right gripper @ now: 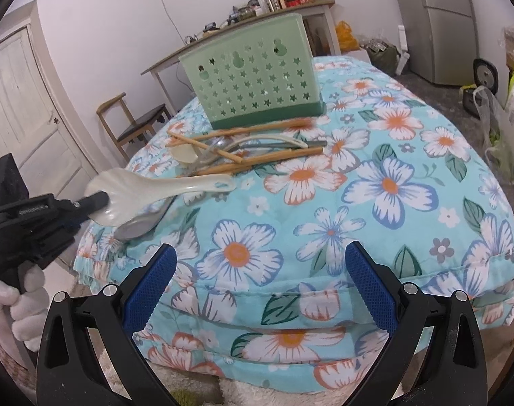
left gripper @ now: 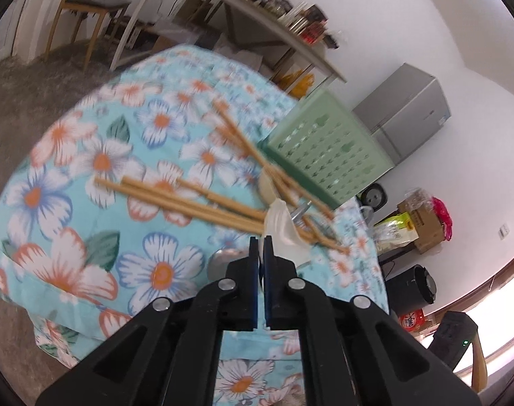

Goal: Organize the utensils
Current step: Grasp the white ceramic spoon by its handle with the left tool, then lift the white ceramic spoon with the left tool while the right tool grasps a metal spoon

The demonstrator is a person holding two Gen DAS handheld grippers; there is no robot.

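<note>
Holder (right gripper: 253, 77) stands upright at the far side of the bed (right gripper: 409, 176), on the quilt. Directly before its base: a pile of chopsticks (right gripper: 257, 164), crossed, with a metal utensil (right gripper: 311, 143) and a small spoon (right gripper: 185, 153) among them. Left of the pile, nearer the bed's left edge: a ceramic spoon (right gripper: 162, 193), bowl between the left tongs (right gripper: 97, 201), handle pointing toward the pile. A metal spoon (right gripper: 141, 225) lies under it on the quilt. Right tongs (right gripper: 260, 282) at the near edge, quilt between them.

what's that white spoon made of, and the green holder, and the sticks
White spoon: glossy, faintly pearly, so ceramic or melamine; I can't tell which. Green holder: matte moulded plastic with star cutouts. Chopsticks: tan and dull, probably bamboo or wood.
</note>
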